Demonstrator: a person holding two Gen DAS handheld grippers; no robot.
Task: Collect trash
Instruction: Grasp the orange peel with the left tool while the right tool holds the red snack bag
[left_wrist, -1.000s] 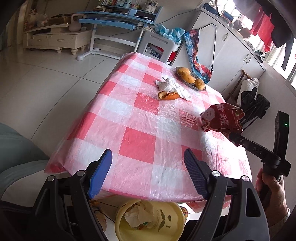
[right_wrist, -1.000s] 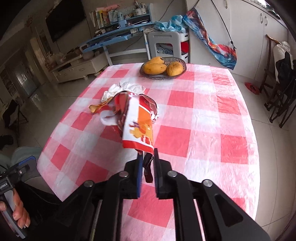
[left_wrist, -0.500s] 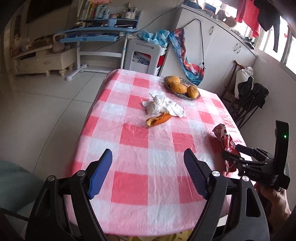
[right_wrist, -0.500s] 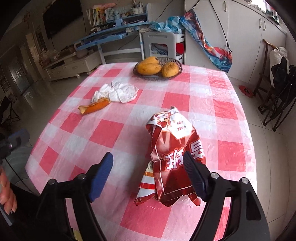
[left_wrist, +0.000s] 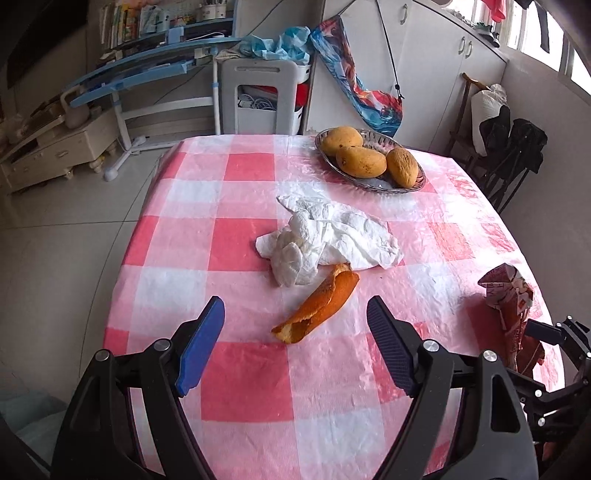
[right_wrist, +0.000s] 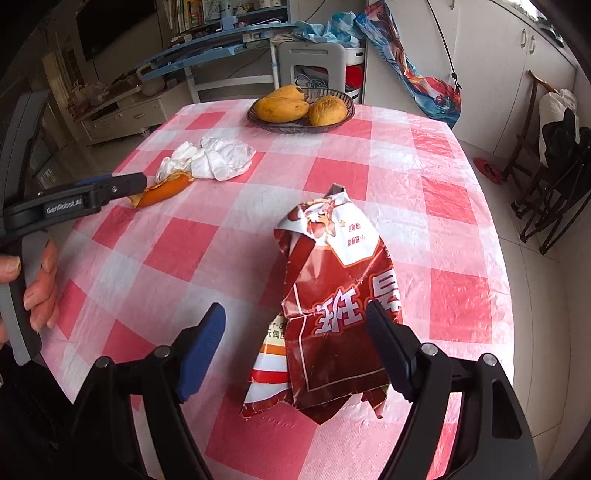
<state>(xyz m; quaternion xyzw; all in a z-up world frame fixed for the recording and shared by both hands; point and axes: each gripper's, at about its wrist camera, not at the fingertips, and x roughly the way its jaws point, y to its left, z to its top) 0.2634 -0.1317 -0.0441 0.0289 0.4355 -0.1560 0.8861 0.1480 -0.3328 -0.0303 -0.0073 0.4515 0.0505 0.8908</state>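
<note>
An orange peel (left_wrist: 317, 306) lies on the red-and-white checked tablecloth (left_wrist: 240, 373), just ahead of my open, empty left gripper (left_wrist: 295, 328). Crumpled white tissue (left_wrist: 325, 240) lies right behind the peel. A red crinkled snack bag (right_wrist: 332, 302) lies on the cloth between the open jaws of my right gripper (right_wrist: 295, 332), which grips nothing. The bag also shows in the left wrist view (left_wrist: 511, 314) at the table's right edge. The peel (right_wrist: 162, 192), the tissue (right_wrist: 214, 157) and my left gripper's fingers (right_wrist: 122, 184) show in the right wrist view.
A basket of mangoes (left_wrist: 369, 158) stands at the table's far side, also seen in the right wrist view (right_wrist: 299, 107). A white stool (left_wrist: 266, 96), a blue desk (left_wrist: 147, 70) and cabinets stand beyond. A dark folding chair (right_wrist: 561, 173) stands to the right.
My right gripper opened and let go of the snack bag, which now lies on the table. My left gripper moved forward over the table toward the orange peel.
</note>
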